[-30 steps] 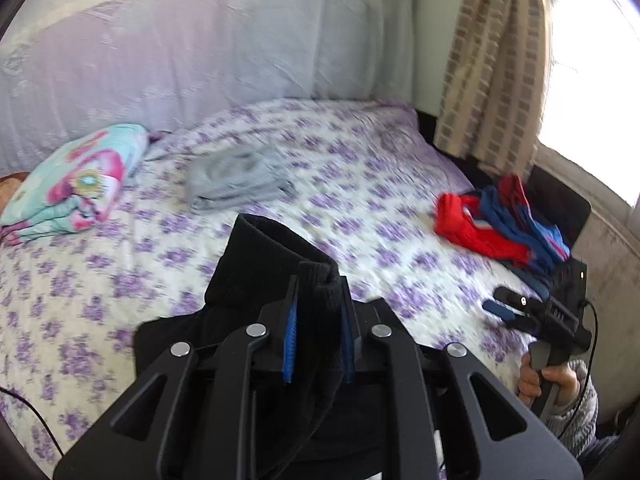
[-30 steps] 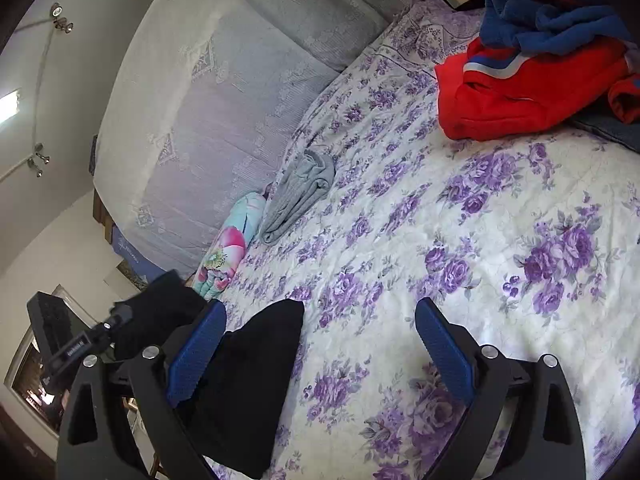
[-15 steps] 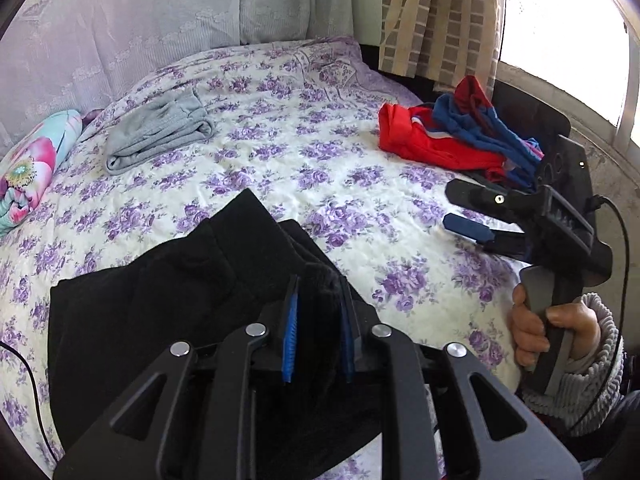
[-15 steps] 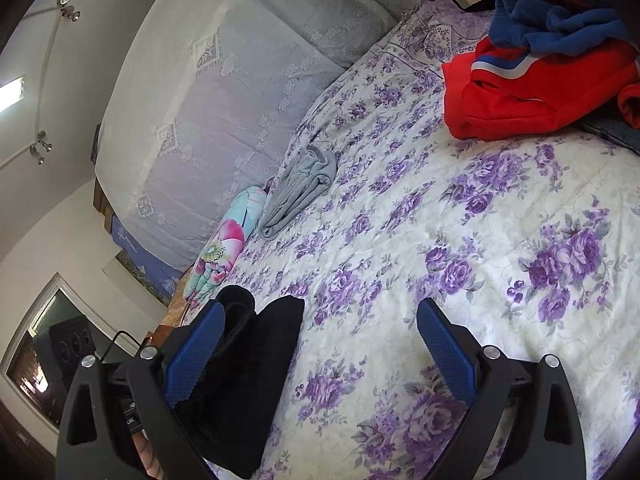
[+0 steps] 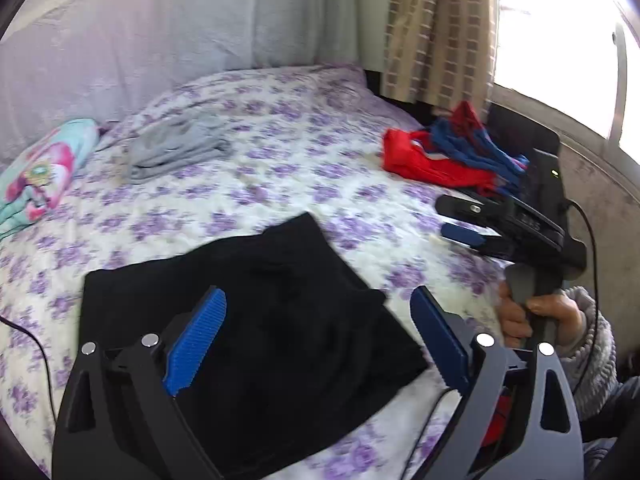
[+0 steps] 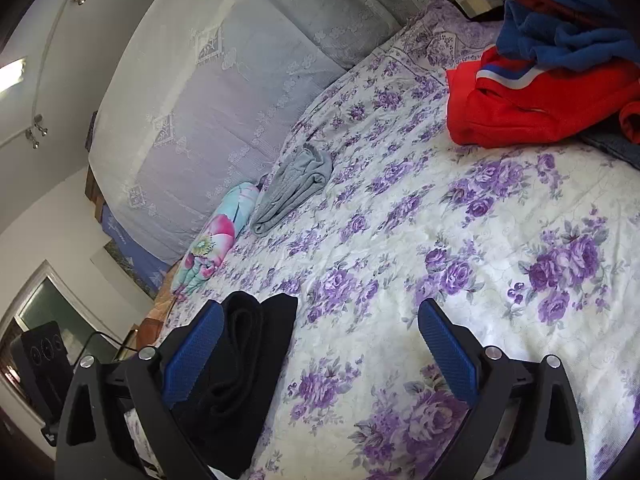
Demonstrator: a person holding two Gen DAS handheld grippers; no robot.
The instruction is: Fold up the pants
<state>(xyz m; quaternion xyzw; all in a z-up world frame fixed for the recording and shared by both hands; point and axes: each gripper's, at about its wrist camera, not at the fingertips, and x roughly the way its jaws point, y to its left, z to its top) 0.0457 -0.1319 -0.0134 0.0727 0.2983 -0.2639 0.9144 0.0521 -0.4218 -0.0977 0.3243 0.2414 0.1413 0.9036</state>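
The black pants point(image 5: 256, 320) lie folded in a flat stack on the purple-flowered bedspread point(image 5: 280, 168) at the near edge. My left gripper point(image 5: 320, 336) is open and empty just above them, its blue pads apart. My right gripper point(image 6: 320, 344) is open and empty over bare bedspread to the right of the pants point(image 6: 244, 368). It also shows in the left wrist view point(image 5: 468, 224), held in a hand at the right.
A folded grey garment point(image 5: 176, 152) and a floral pillow point(image 5: 40, 172) lie at the far left of the bed. A red and blue clothes pile point(image 5: 444, 156) sits at the right edge near the curtain point(image 5: 436, 28). A thin cable point(image 5: 36, 344) crosses the near left.
My left gripper opened and let go of the black pants, which now lie flat on the bed. The right gripper stayed open and barely moved.
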